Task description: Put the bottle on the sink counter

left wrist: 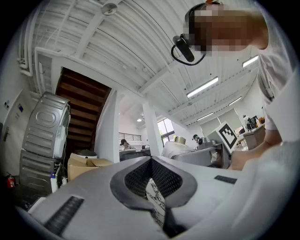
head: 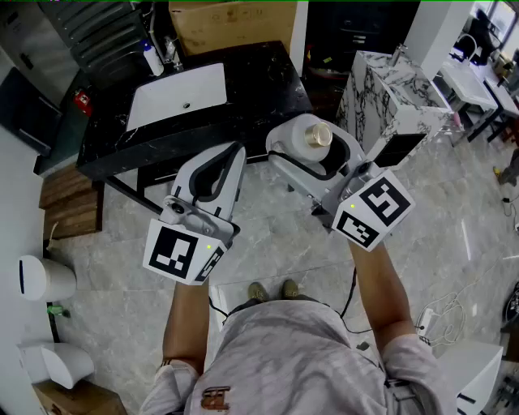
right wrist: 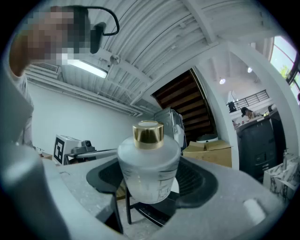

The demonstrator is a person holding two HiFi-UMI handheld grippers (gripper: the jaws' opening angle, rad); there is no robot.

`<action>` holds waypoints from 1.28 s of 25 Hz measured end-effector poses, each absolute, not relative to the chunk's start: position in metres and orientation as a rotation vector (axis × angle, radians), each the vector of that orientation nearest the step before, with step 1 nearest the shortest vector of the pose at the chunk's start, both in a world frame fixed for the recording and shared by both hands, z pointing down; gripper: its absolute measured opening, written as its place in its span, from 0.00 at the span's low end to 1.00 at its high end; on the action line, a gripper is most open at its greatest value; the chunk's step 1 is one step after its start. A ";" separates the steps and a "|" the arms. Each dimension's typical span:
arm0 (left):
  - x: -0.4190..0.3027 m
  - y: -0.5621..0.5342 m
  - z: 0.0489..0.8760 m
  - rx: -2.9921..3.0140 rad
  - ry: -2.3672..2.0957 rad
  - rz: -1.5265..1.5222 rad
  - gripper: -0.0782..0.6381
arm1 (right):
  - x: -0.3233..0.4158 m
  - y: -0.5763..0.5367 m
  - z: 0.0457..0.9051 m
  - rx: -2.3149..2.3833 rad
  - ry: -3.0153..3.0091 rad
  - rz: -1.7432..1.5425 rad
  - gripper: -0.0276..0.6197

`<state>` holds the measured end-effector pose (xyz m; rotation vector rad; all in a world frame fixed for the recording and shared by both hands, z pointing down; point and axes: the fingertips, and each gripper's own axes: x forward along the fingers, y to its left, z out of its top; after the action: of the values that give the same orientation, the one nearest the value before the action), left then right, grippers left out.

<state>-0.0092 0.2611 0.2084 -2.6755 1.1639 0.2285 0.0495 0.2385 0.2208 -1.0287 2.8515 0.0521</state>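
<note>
A frosted white bottle [head: 310, 136] with a gold cap [right wrist: 148, 132] stands upright between the jaws of my right gripper [head: 318, 162], which is shut on its body [right wrist: 148, 168] and holds it in the air. The bottle hangs just in front of the black sink counter [head: 263, 81], off its right front corner. A white basin [head: 174, 96] is set into that counter. My left gripper [head: 233, 152] is shut with nothing in it and floats in front of the counter's edge. In the left gripper view its jaws [left wrist: 151, 160] meet, and the right gripper and bottle show beyond them.
A spray bottle [head: 151, 58] and a faucet stand at the counter's back. A marble-patterned cabinet [head: 389, 97] is to the right and a cardboard box [head: 231, 24] behind. Wooden steps [head: 69, 203] and white bins [head: 45, 280] lie at the left on the tiled floor.
</note>
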 end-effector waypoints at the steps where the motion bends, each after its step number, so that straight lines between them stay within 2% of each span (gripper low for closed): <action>1: -0.007 0.261 0.209 -2.675 1.165 0.227 0.11 | 0.051 0.239 0.221 -1.028 2.853 0.052 0.55; 23: 0.034 0.239 0.225 -2.633 1.279 0.157 0.11 | 0.109 0.216 0.236 -0.986 2.877 0.017 0.55; 32: 0.021 0.185 0.229 -2.641 1.278 0.182 0.11 | 0.102 0.169 0.240 -1.013 2.883 0.021 0.55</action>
<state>0.0212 0.1853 0.2295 -2.6407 1.2785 0.1817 0.1019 0.1693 0.2397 -1.0133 2.8833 0.0212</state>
